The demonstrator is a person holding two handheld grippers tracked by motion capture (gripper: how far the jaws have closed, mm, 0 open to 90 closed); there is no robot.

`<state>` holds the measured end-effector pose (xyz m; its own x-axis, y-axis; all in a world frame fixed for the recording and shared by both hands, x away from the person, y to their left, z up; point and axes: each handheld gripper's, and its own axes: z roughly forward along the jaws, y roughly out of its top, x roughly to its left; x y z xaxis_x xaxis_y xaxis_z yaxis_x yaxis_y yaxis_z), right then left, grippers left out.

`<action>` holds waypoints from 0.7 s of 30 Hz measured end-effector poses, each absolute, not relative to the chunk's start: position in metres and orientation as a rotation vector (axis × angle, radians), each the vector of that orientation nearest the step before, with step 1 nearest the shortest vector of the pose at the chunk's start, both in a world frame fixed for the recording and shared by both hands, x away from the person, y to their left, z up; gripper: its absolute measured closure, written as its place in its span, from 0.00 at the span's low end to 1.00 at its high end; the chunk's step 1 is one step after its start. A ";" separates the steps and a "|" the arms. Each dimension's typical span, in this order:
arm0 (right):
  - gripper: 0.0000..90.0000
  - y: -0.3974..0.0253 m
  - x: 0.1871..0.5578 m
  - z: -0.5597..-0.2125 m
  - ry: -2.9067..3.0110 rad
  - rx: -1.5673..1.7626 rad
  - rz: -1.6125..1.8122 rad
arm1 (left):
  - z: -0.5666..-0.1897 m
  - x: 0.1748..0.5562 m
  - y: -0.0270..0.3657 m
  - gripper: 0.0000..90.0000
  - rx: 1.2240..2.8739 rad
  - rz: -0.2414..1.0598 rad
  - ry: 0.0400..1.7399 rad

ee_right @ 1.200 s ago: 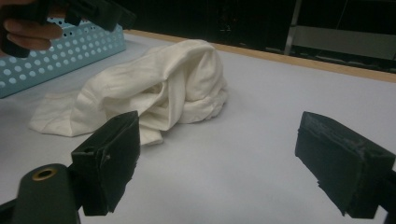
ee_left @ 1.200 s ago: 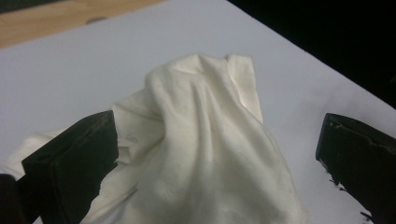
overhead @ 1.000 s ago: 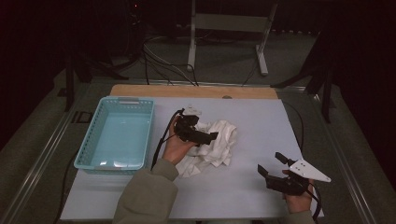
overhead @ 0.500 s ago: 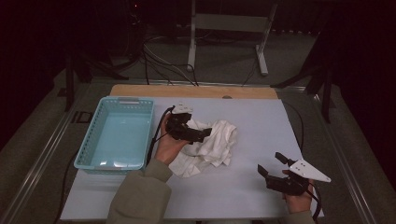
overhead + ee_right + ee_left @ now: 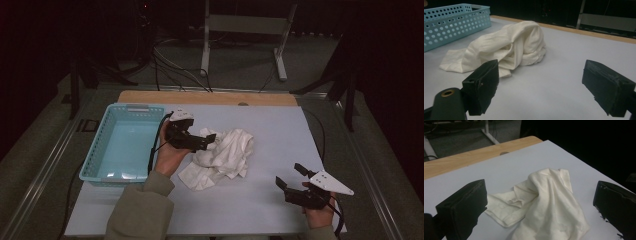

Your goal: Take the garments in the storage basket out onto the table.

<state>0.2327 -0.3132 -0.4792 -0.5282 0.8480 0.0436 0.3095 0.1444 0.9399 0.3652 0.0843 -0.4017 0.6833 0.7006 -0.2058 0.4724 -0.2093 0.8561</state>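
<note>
Cloth [image 5: 221,157], white & crumpled, lies mid-table on the pale table top [image 5: 280,135], just right of the blue basket [image 5: 125,145]. Left gripper [image 5: 202,141] hovers at its upper left edge w/ jaws spread wide, nothing btwn them. Right gripper [image 5: 292,176] sits well apart near the front right corner, jaws also spread, empty.

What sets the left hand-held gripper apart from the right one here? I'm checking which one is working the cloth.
The left hand-held gripper hovers over the white cloth beside the blue basket; the right hand-held gripper sits apart from the cloth, near the table's front edge. The right shows a grey three-cornered plate; the left mostly black. Both are open, holding nothing.
</note>
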 end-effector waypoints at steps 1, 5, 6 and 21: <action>0.16 -0.313 0.233 -0.479 1.917 1.104 1.383 | -0.401 0.365 0.087 0.01 1.860 0.280 0.923; 0.16 -0.313 0.233 -0.479 1.916 1.105 1.383 | -0.397 0.362 0.096 0.01 1.848 0.304 0.929; 0.16 -0.313 0.233 -0.479 1.916 1.105 1.383 | -0.396 0.361 0.099 0.01 1.842 0.309 0.931; 0.16 -0.313 0.232 -0.479 1.912 1.108 1.381 | -0.387 0.348 0.139 0.01 1.784 0.378 0.975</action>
<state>0.2323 -0.3135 -0.4791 -0.5238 0.8507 0.0444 0.3099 0.1417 0.9402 0.3479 0.1392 -0.3874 0.6227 0.7611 -0.1817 0.4400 -0.1486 0.8856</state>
